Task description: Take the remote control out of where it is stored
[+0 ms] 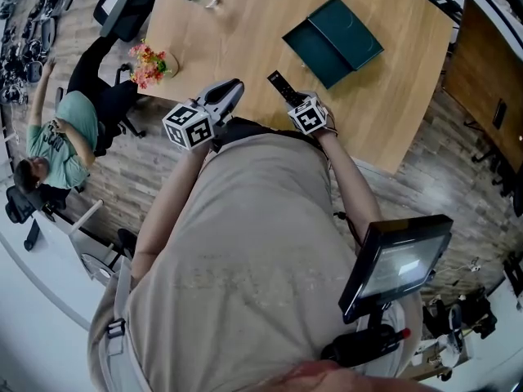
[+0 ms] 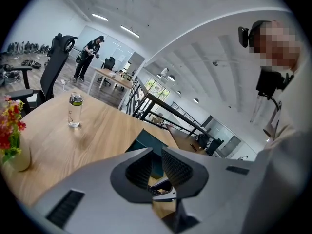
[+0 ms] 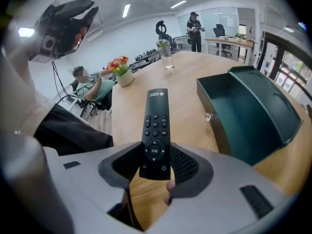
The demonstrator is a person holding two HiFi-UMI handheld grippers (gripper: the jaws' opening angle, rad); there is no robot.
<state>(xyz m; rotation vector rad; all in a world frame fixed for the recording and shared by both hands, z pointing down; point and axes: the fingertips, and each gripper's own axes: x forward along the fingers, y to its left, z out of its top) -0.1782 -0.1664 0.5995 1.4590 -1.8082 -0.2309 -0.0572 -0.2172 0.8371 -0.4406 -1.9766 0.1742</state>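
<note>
1. Right gripper (image 3: 156, 165) is closed on the remote's (image 3: 156, 126) button end and holds it just left of the box (image 3: 253, 116).
2. Table (image 3: 190, 126) carries the box, which lies open and shows nothing inside.
3. With the remote outside the box and not touching it, the taking-out looks done.
4. Left gripper (image 2: 157, 172) hangs short of the box, jaws slightly apart and empty.
5. What remains is probably only to set the remote down beside the box.

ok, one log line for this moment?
right gripper: shut on remote control | remote control: outside green box | left gripper: open, empty | green box: open on table
</note>
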